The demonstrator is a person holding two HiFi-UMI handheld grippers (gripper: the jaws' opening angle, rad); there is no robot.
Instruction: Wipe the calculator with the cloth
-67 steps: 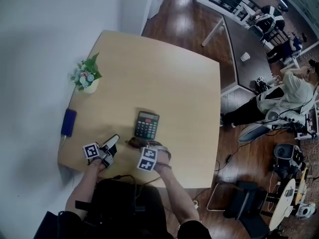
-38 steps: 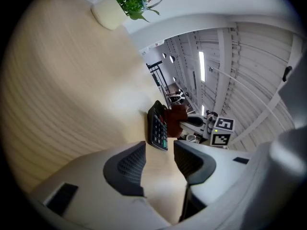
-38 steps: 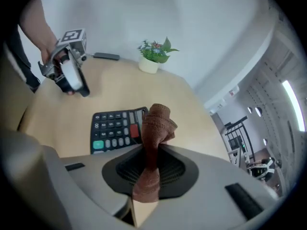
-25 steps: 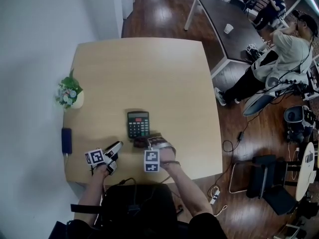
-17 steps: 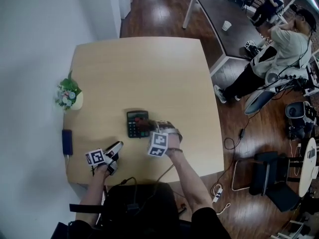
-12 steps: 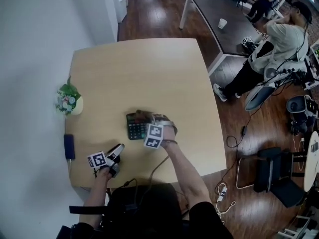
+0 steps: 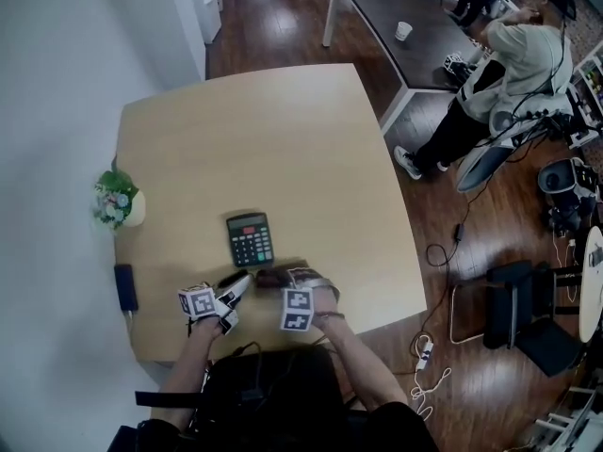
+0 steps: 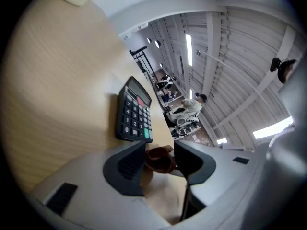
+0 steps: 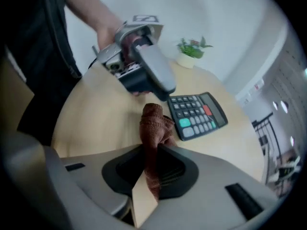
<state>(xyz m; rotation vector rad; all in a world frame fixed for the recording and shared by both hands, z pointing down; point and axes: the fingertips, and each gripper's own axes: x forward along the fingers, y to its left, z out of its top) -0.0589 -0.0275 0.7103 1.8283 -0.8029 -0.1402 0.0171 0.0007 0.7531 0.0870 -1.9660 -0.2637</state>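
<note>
A dark calculator (image 7: 250,239) is laid flat, keys up, on the pale wooden table (image 7: 273,130), in the half nearer the person holding the grippers. Just beside the calculator's near edge, a brown cloth (image 9: 154,123) is held bunched and upright. It is pinched by the right gripper (image 9: 153,152), whose jaws are closed on the lower part of the fabric, and the gripper is tipped steeply downward. The left gripper (image 8: 159,152) is held close to the calculator's near left corner and is pointed almost level toward the cloth. Its jaws are set apart, and the top of the cloth is seen in the gap between them. No squeeze is shown, though whether either pad brushes the fabric cannot be told for certain. Well to the left of the calculator, at the table's edge, a small pot of flowers (image 7: 115,201) is placed. A dark flat device (image 7: 124,287) is laid on that same side, nearer the person. Far off to the calculator's right, beyond the table, another person (image 7: 509,55) is seen beside a dark table (image 7: 377,12) on which a white cup (image 7: 403,31) is set.
</note>
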